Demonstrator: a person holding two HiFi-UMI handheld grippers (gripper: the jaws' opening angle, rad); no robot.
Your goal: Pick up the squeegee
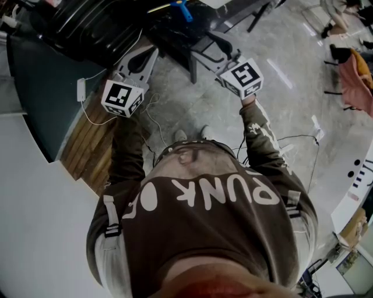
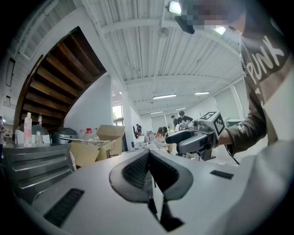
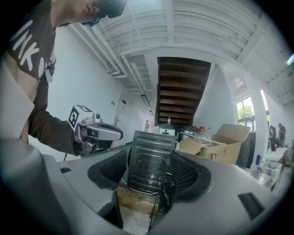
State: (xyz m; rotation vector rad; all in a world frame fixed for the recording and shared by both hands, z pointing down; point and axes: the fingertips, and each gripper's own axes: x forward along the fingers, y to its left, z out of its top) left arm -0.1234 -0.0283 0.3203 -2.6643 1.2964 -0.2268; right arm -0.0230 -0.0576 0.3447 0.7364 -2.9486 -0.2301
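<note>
I see no squeegee that I can name for certain; a blue-handled tool (image 1: pixel 182 10) lies on the dark clutter at the top of the head view. My left gripper (image 1: pixel 141 60) is held level in front of me, its pads pressed together with nothing between them (image 2: pixel 149 176). My right gripper (image 1: pixel 211 51) is level beside it. Its jaws stand apart (image 3: pixel 148 169) with nothing between them, and a black ribbed case shows through the gap. Each gripper appears in the other's view: the right one (image 2: pixel 195 137), the left one (image 3: pixel 96 132).
A black ribbed suitcase (image 1: pixel 87 23) stands just ahead of the grippers. Cardboard boxes (image 3: pixel 223 142) and pots sit to one side under a wooden staircase (image 3: pixel 181 92). A white adapter with a cable (image 1: pixel 81 89) lies by a wooden step (image 1: pixel 87 145). Several people sit far off (image 2: pixel 161 135).
</note>
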